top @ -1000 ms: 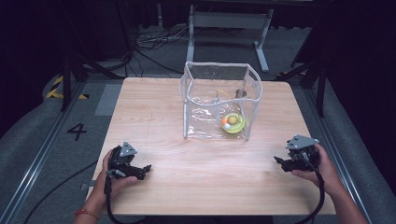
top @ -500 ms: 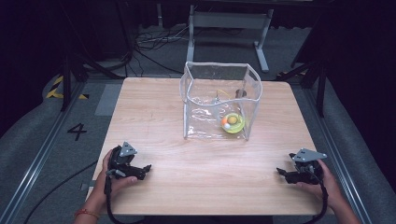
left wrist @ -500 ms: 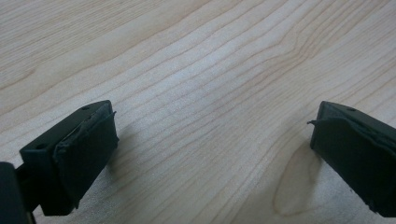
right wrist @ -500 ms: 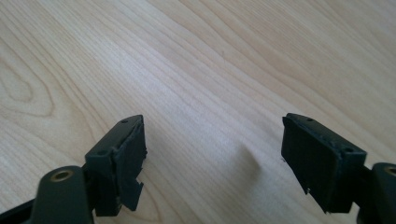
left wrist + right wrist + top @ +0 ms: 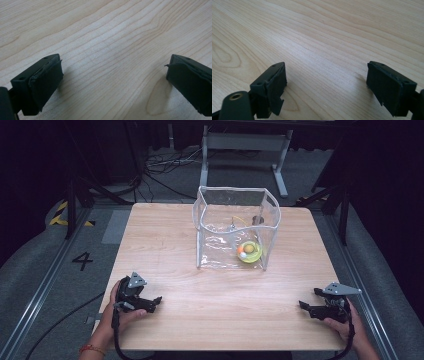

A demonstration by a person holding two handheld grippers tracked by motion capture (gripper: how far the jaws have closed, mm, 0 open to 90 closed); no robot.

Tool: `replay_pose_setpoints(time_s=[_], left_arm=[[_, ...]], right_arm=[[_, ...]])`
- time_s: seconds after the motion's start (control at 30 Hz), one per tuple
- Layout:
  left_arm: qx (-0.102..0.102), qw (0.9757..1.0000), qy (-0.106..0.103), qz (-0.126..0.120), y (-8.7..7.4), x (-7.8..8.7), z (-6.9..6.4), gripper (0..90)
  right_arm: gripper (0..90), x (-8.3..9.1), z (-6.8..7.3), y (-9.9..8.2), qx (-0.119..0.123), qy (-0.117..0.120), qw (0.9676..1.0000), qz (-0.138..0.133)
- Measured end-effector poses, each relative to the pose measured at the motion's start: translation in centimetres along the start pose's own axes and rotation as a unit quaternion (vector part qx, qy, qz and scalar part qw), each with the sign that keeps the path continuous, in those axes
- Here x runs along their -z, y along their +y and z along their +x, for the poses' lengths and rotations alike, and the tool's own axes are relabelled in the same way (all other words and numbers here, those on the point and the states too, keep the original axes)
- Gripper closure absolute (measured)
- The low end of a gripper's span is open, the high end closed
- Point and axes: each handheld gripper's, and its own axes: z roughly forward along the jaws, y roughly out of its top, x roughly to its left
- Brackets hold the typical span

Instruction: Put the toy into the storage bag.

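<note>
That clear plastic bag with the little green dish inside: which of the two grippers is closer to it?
Left, by a little. The left gripper rests at the table's near left edge, diagonally below the clear bag. The right gripper sits at the near right corner, slightly farther off.

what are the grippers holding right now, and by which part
Nothing: the left gripper and right gripper both stand open over bare table.

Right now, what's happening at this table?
A person rests a gripper in each hand near the table's front edge. The left gripper and right gripper are both open and empty, the right's jaws having just been opening. The clear bag stands untouched, a yellow-green dish inside.
</note>
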Motion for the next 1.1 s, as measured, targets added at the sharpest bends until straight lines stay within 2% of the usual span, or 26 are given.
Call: replay_pose_setpoints(time_s=[0.3,1.1], left_arm=[[-0.002,1.0000,0.002,-0.001,0.01,0.00,0.02,0.8],[0.003,1.0000,0.002,-0.002,-0.01,-0.03,0.00,0.3]], right_arm=[[14.7,0.00,0.12,-0.01,-0.007,-0.008,0.9999,0.001],[15.0,0.11,0.19,-0.11,-0.009,-0.012,0.9999,0.002]])
